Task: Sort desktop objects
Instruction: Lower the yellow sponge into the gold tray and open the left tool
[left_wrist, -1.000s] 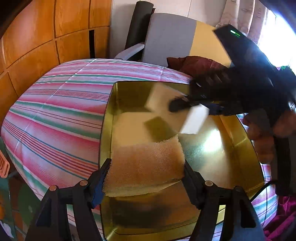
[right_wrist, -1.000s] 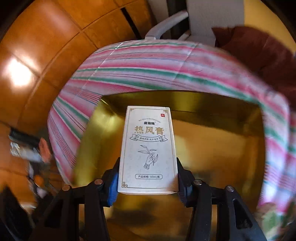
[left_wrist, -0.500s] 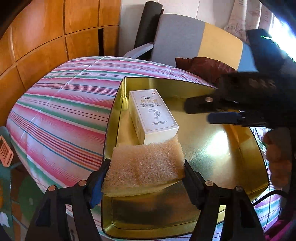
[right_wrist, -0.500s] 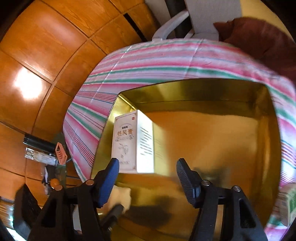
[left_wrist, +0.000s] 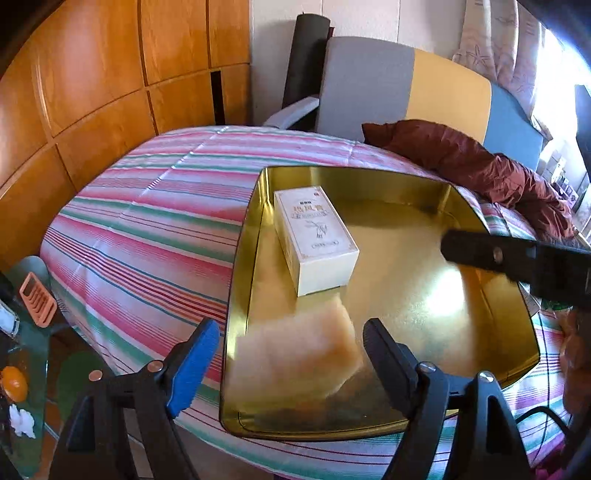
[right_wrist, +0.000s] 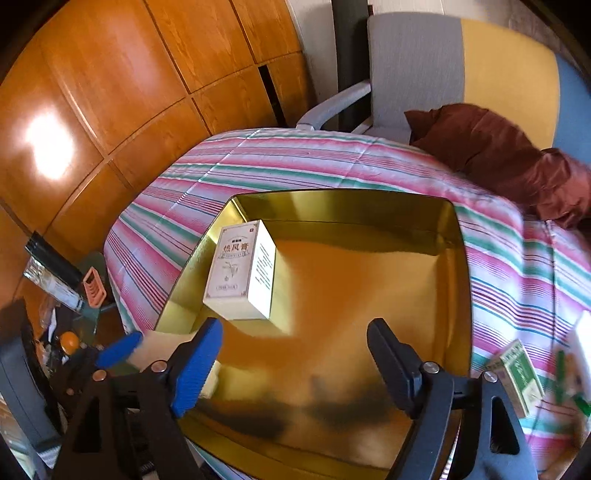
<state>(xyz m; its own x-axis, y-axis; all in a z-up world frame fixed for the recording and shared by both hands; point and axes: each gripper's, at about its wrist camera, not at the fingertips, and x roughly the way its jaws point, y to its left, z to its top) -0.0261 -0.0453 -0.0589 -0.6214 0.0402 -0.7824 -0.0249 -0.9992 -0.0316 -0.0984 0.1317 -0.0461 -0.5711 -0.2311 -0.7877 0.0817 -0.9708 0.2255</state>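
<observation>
Both grippers' fingers spread wide, left (left_wrist: 291, 354) above blurred porous sponge (left_wrist: 303, 358), glossy carton (left_wrist: 314, 240) in gold tin (left_wrist: 480, 317).

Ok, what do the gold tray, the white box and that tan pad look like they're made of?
Gold tray: likely thin metal, glossy, mirroring the box and glare. White box: printed cardboard, matte, crisp folded edges. Tan pad: probably sponge or foam, but it is motion-blurred here, so its texture is unclear.
</observation>
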